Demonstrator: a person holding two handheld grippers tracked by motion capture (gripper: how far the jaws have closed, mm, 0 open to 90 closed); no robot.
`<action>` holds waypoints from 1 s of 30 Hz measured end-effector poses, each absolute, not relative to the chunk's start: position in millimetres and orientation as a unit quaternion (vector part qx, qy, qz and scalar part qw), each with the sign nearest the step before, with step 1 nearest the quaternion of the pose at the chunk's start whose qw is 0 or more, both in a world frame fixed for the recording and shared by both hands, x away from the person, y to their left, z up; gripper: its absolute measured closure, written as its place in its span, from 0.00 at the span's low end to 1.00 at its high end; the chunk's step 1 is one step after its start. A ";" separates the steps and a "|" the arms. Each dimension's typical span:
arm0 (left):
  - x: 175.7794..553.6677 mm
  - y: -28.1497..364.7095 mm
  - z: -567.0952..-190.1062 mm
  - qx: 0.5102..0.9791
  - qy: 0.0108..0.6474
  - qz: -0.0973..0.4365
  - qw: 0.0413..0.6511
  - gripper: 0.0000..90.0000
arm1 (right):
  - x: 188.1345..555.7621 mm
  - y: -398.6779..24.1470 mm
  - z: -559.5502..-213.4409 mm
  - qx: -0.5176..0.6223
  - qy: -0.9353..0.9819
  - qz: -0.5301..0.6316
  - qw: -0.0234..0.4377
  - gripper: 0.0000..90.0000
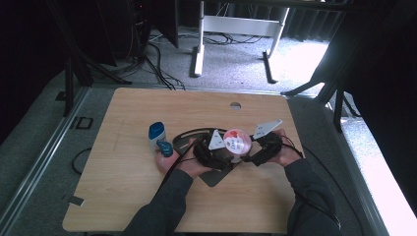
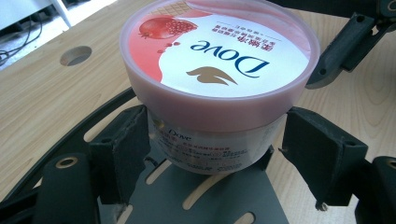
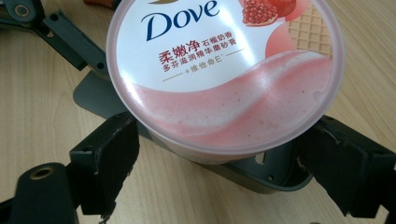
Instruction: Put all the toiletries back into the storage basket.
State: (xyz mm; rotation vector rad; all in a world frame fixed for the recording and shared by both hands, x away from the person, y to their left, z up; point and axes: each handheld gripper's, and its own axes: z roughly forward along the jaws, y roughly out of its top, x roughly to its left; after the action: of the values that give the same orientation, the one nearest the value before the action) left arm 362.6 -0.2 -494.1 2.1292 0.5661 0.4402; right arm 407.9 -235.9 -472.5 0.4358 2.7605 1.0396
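Dove scrub jar [image 1: 237, 141], pink lid with pomegranate print, stands upright near the centre of the wooden counter [image 1: 133, 113] on a dark slotted plate [image 1: 215, 176]; high view puts the left gripper [image 1: 212, 156] and the right gripper [image 1: 259, 149] on either side of it, a hand behind each. A blue-capped bottle [image 1: 156, 133] stands to the left, just beyond the left hand [image 1: 167, 160], which also appears to hold a small blue object, identity unclear. Counter has a round hole [image 1: 235, 105] near its far edge; beyond it grey carpet, loose cables, a white desk frame [image 1: 236, 29], dark curtains. Left gripper view: jar [image 2: 219, 84] sits between the released pads [image 2: 122, 149], which flank the body below the lid, gaps visible on both sides; the other gripper's jaw shows at upper right. Right gripper view: jar [image 3: 224, 74] again between released pads [image 3: 109, 163], not touching, lid overhanging them. Risk, as judgement: the lid is wider than the body, so a jaw closing high would catch the rim and tip the jar or slide off; uneven closing from two sides could skid it across the smooth plate [image 3: 93, 95].
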 end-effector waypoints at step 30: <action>386.6 -13.2 -516.9 0.853 0.256 0.171 0.422 0.27 | 432.0 -236.0 -490.0 0.177 0.929 0.314 0.078 0.16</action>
State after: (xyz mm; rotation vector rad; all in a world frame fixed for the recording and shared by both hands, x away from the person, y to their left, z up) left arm 386.6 -13.2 -516.9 2.1352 0.6422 0.4294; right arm 432.0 -236.0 -490.0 0.5314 2.7833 0.9417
